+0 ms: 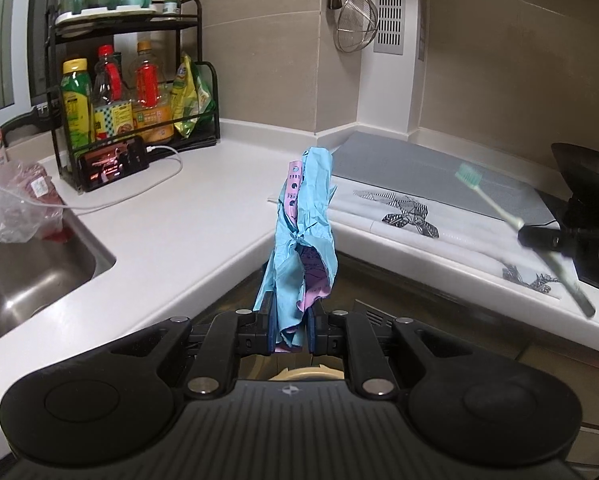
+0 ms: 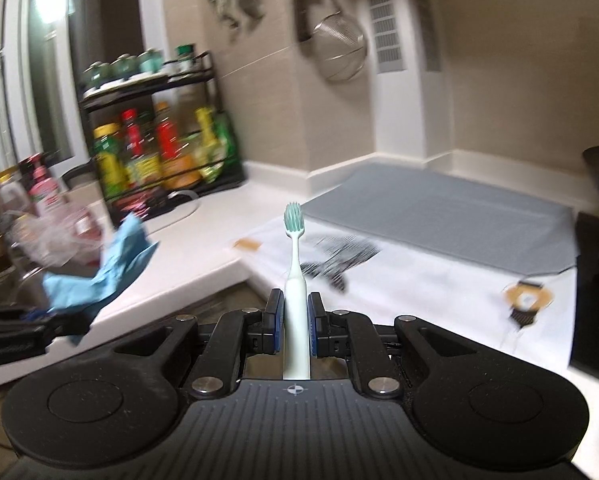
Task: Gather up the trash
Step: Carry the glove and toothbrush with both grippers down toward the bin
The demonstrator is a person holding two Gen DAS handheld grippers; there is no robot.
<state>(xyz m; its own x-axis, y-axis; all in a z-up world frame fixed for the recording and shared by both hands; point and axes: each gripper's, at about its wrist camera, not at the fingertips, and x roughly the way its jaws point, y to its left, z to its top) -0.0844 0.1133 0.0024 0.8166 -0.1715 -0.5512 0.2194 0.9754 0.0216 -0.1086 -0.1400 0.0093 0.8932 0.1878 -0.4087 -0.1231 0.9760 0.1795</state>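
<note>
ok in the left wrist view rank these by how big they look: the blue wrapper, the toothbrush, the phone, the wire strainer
1. blue wrapper, though it sits closest to the camera, which inflates it
2. toothbrush, long but thin and blurred
3. wire strainer and phone look about alike; no firm order between them

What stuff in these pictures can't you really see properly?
- Phone screen, left wrist view: too small to read.
- Toothbrush handle end, right wrist view: hidden behind the right hand-held gripper.
- Bottles on the rack, right wrist view: labels smeared by motion blur.
- Pan, left wrist view: cut off by the right edge.
- Blue wrapper, left wrist view: crumpled, print unreadable.
</note>
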